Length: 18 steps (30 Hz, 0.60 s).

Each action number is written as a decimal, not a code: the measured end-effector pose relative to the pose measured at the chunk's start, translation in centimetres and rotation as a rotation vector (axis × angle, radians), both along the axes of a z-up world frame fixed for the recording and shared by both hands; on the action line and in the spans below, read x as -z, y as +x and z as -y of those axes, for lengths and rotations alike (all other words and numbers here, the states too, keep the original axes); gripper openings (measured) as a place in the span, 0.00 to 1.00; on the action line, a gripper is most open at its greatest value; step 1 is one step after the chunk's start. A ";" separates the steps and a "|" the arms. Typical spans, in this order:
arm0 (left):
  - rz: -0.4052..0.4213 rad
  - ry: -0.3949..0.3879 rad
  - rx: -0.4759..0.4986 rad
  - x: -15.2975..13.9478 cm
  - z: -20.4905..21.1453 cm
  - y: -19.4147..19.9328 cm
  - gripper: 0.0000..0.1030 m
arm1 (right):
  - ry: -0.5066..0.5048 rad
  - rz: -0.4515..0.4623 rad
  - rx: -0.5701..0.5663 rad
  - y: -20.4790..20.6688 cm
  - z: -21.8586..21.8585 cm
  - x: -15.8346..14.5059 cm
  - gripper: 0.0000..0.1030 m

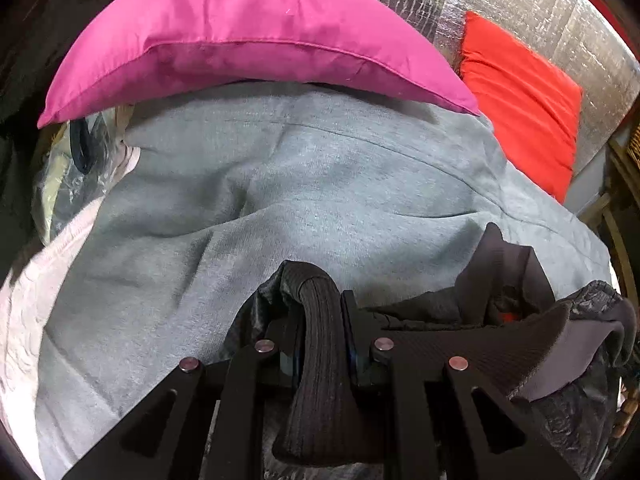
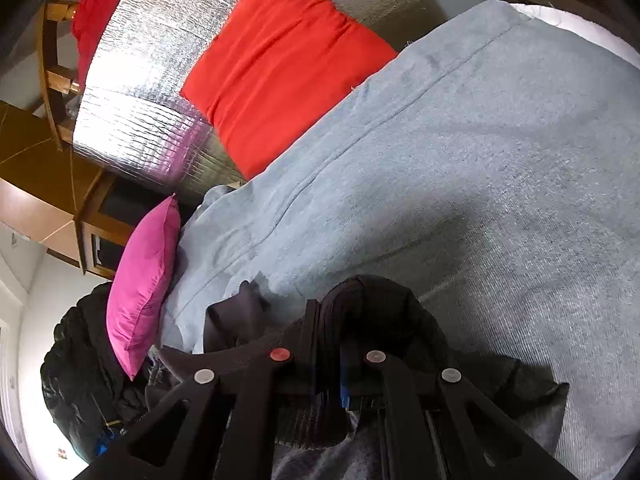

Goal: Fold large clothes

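Left wrist view: left gripper pinched the dark garment's ribbed hem; right gripper pinched it likewise. The hem ran sideways between both, above the grey blanket.

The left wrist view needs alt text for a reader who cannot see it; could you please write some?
The left gripper is shut on the ribbed band of a black garment, above a grey blanket. Behind lie a pink pillow and a red pillow.
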<state>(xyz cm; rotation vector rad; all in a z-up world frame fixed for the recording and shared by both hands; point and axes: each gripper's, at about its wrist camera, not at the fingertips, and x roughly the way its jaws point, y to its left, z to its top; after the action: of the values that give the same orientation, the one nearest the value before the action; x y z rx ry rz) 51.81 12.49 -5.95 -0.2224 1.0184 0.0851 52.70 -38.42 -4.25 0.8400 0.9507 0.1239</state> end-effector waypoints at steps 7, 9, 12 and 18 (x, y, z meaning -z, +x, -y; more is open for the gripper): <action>-0.031 -0.085 -0.017 0.5 -1.2 0.6 0.26 | 0.138 -0.016 0.048 -0.3 1.1 2.2 0.09; -0.031 -0.121 -0.031 0.2 -1.6 0.6 0.35 | 0.136 -0.018 0.050 -0.3 1.0 2.0 0.11; -0.012 -0.226 -0.083 -0.1 -2.8 0.0 0.52 | 0.152 -0.016 0.053 -0.3 0.9 1.8 0.16; 0.072 -0.150 -0.150 -2.2 -4.5 -1.8 0.66 | 0.148 0.066 0.103 -1.4 1.6 -0.4 0.82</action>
<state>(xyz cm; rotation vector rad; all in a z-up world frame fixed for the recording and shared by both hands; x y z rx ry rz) 50.05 17.02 -3.74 -0.4360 0.9367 0.1358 51.34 -40.02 -3.85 1.0138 0.8425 0.1337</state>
